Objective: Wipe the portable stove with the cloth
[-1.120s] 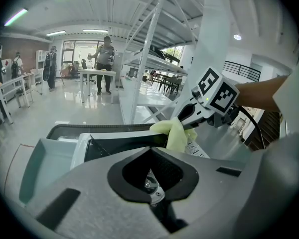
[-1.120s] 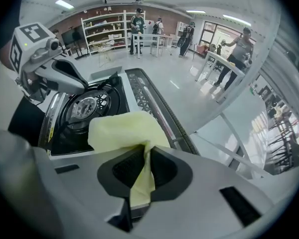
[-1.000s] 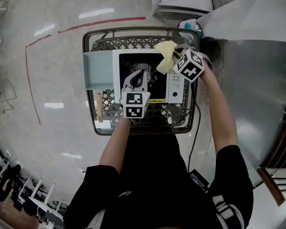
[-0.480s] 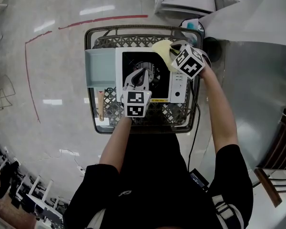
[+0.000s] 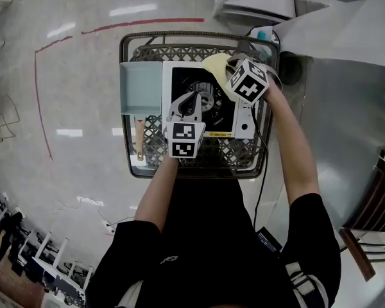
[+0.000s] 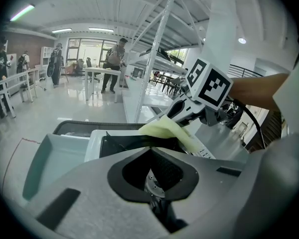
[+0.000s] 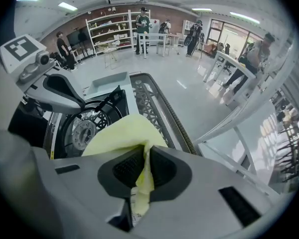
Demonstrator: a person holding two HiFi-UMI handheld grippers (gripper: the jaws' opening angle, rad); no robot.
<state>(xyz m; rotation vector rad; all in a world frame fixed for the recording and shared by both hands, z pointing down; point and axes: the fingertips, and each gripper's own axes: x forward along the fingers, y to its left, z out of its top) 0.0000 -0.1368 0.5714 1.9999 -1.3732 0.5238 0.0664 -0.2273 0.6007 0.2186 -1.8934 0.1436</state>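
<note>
Yellow cloth (image 7: pixel 120 133) is pinched tight in the right gripper (image 7: pixel 143 164). Its jaws are clamped on a fold, and the rest of the cloth fans out just ahead of the tips. That gripper points steeply down at the portable stove (image 5: pixel 243 120), and the loose part of the cloth is draped over the stove top right in front of its jaws. Whether the cloth is actually pressed flat on the surface is hard to say from these angles. From the right gripper's own view, the round burner (image 7: pixel 84 128) sits just left of the cloth. The left gripper (image 6: pixel 152 173) shows further off to the left, above the burner. The left gripper is clenched with nothing between its jaws, only a bit of metal burner showing past them. It's tilted down over the side of the stove nearest the person, and it isn't clear whether it touches the stove. From the left gripper's view, the cloth and the right gripper are ahead and a little to the right. The stove sits in a black lattice basket (image 5: pixel 234 151), and a pale teal tray (image 5: pixel 141 88) lies in the same basket, off to the left of the left gripper and beside the stove.
</note>
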